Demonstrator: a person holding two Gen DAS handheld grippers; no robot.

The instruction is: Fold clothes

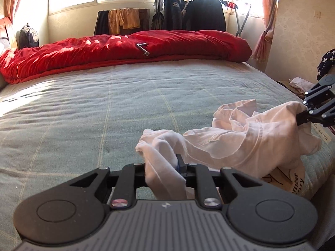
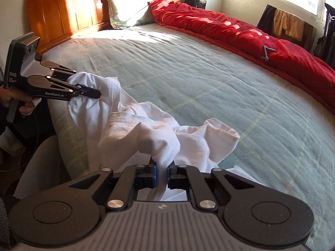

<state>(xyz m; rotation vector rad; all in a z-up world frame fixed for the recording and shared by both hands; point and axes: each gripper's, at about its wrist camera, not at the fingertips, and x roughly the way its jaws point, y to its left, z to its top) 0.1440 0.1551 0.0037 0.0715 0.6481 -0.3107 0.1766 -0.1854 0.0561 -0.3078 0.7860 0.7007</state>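
White T-shirt, crumpled on green bedspread: left gripper and right gripper each clenched on bunched cloth, lifting stage; next, spread flat.

The white shirt is covering my left gripper's fingertips, so I am not seeing its pads. My right gripper is running off the picture's right edge in the left view. Black print on the shirt is folding under, unreadable. My hand is being cut by the left edge.
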